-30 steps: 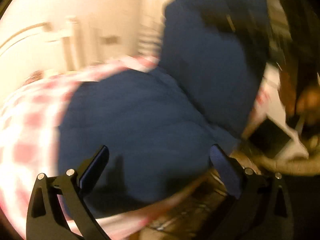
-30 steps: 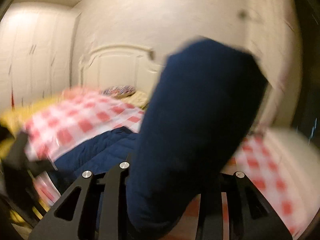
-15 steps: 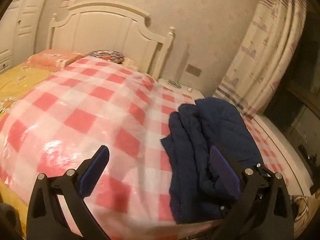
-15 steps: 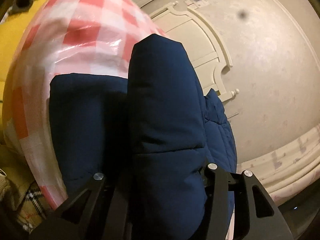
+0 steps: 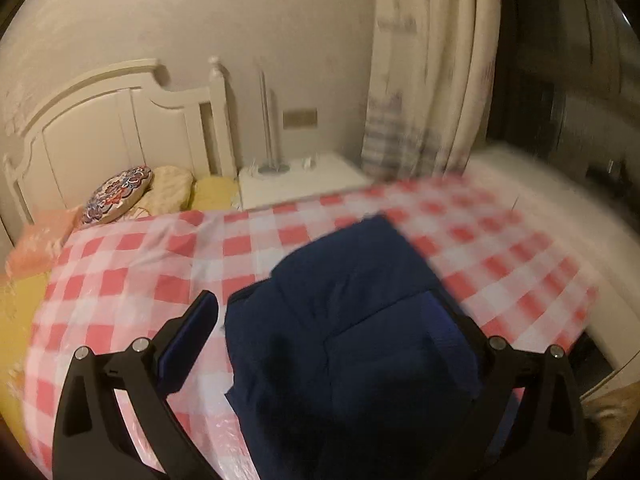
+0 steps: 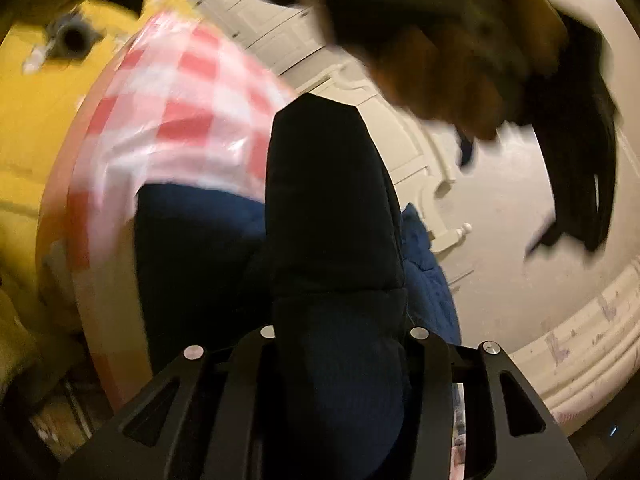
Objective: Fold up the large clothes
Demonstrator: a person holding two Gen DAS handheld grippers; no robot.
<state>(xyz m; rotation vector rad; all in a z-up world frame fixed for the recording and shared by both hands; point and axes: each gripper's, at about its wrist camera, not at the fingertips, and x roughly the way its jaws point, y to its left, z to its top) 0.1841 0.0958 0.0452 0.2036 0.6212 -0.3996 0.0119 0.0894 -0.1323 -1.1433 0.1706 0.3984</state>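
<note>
A navy padded jacket [image 5: 360, 320] lies bunched on the red-and-white checked bed cover [image 5: 132, 280]. My left gripper [image 5: 320, 324] hangs above it, open wide; the jacket shows between its fingers but the pads do not touch it. In the right wrist view, which is rolled on its side, a thick fold of the navy jacket [image 6: 332, 220] runs up between the fingers of my right gripper [image 6: 340, 344], which is shut on it. The rest of the jacket lies on the checked cover [image 6: 180, 120] behind.
A white headboard [image 5: 112, 120] with pillows [image 5: 120, 196] stands at the back left. Beside it are a white nightstand [image 5: 296, 180] and a curtain [image 5: 432, 80]. A yellow sheet [image 6: 40, 100] shows beyond the cover. A blurred hand [image 6: 440, 80] with a black tool crosses the top of the right wrist view.
The left gripper has let the jacket lie and pulled up and back from it. The right gripper has rolled over and come down to the bed, still holding the fold.
</note>
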